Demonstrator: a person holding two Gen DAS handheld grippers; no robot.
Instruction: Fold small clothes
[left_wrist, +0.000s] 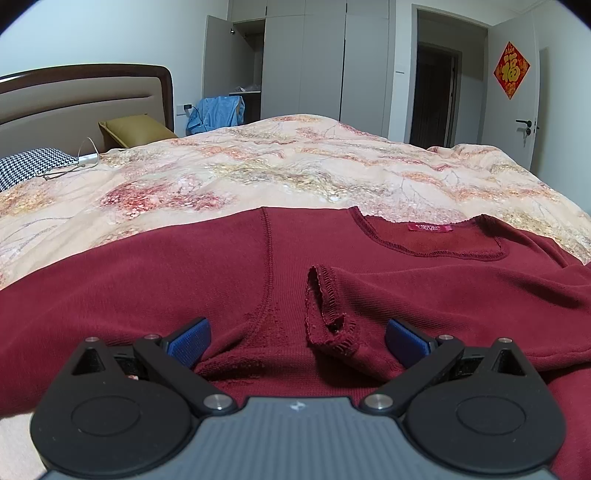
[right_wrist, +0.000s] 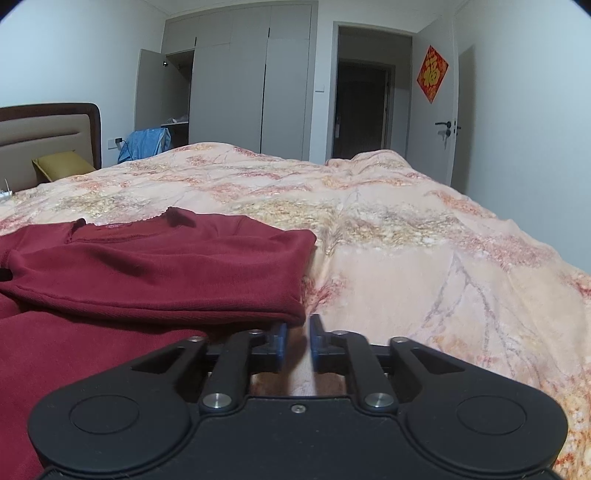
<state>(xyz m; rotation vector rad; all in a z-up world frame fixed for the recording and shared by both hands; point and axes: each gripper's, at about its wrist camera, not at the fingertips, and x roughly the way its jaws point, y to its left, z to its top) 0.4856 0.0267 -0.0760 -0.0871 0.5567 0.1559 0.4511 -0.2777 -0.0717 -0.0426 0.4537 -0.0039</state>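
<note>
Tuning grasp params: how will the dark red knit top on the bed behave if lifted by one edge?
Probably floppy: the dark red top lies in soft wrinkles, and its folded sleeve sags flat over the body. Likely light, since it barely dents the floral quilt. The ribbed knit looks grippy rather than slippery, so the frayed cuff may drag and unfold.

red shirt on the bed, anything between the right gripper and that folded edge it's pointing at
Nothing visible blocks it. In the right wrist view the right gripper sits just short of the red shirt, at its folded corner, jaws narrowly apart with only bare floral bedspread showing in the gap. No fabric is between the pads yet.
</note>
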